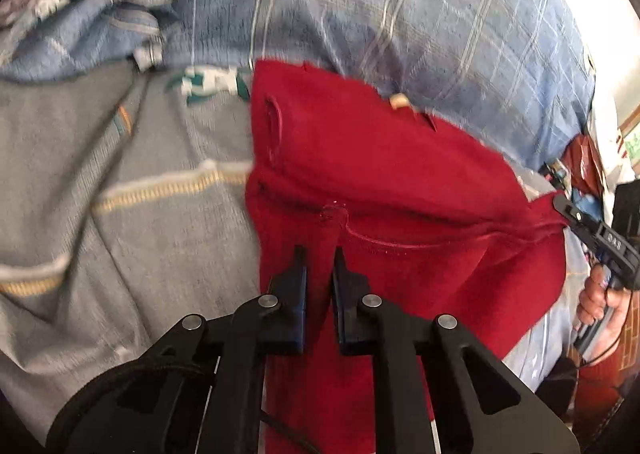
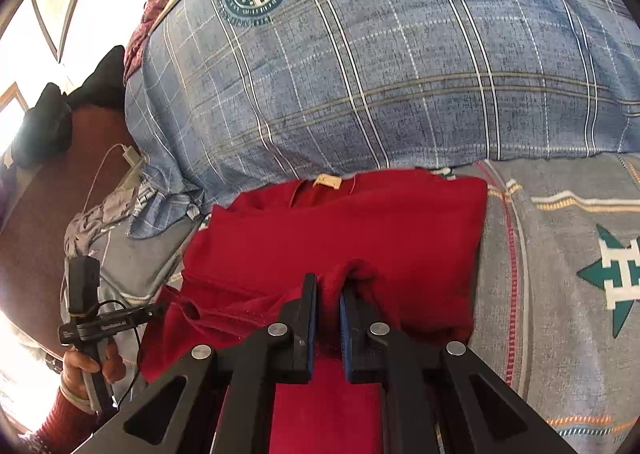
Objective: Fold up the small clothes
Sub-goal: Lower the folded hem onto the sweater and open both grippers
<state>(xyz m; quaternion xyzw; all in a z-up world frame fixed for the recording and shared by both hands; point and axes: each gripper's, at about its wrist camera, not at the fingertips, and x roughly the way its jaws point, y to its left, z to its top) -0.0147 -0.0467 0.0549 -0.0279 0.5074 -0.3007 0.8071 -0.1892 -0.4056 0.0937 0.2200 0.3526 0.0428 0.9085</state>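
A red garment [image 2: 340, 221] with a beige neck label [image 2: 328, 181] lies partly folded on the bed. In the right wrist view my right gripper [image 2: 328, 282] is shut on a bunched fold of its near edge. In the left wrist view my left gripper [image 1: 320, 254] points down at the red garment [image 1: 380, 157], its jaws nearly together with red cloth between them. The left gripper [image 2: 162, 308] shows at the cloth's left corner in the right wrist view. The right gripper [image 1: 560, 203] pinches the opposite corner at the right of the left wrist view.
A blue plaid pillow [image 2: 380, 53] with a round green emblem lies just behind the garment. The grey bedsheet [image 2: 560, 254] has stripes and a green star. A white charger and cable [image 2: 128, 153] and dark clothes [image 2: 44, 125] sit at the left. A hand [image 2: 84, 366] holds the left gripper.
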